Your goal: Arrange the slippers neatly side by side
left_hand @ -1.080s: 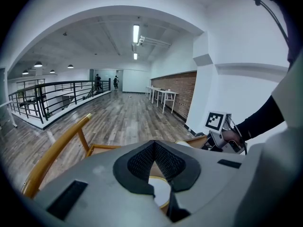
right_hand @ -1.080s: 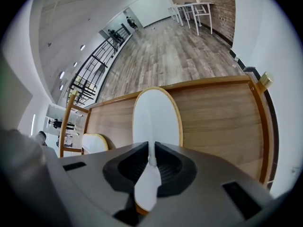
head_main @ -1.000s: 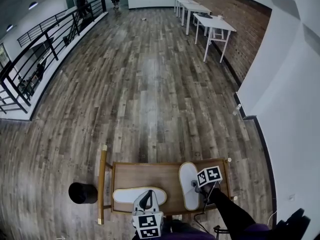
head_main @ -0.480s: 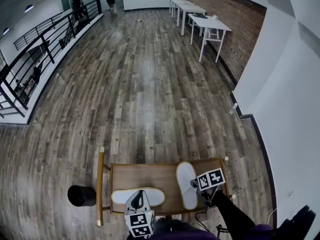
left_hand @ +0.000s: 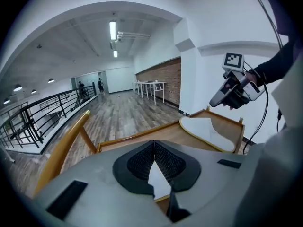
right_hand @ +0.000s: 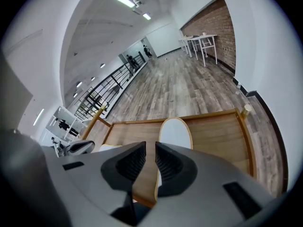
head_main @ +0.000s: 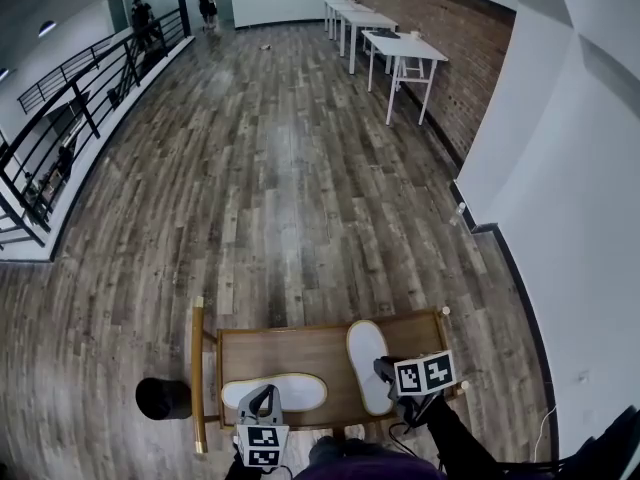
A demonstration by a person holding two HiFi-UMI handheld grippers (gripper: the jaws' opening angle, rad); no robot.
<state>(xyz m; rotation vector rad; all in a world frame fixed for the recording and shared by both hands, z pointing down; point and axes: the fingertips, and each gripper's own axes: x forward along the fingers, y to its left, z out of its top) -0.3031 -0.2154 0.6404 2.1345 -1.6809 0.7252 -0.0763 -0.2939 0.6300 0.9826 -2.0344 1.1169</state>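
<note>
My right tool point(right_hand: 144, 159), jaws just opened to a narrow gap with nothing between them, hangs over the lengthwise slipper point(head_main: 368, 366) at lower right of the rimmed table point(head_main: 300, 330). My left tool point(left_hand: 152, 148), jaws together and empty, points at the crosswise slipper point(head_main: 285, 391) at lower left. I judge that one needs turning so the pair lies parallel.

I count two slippers: left slipper point(head_main: 274, 391), right slipper point(head_main: 367, 366). One wooden tray point(head_main: 290, 340). One black bin point(head_main: 163, 398). Two grippers in my hands: left gripper point(head_main: 262, 401), right gripper point(head_main: 384, 367). Far off, three white tables point(head_main: 403, 48), I think. Two people point(head_main: 141, 13) at far end. One railing point(head_main: 90, 93).
</note>
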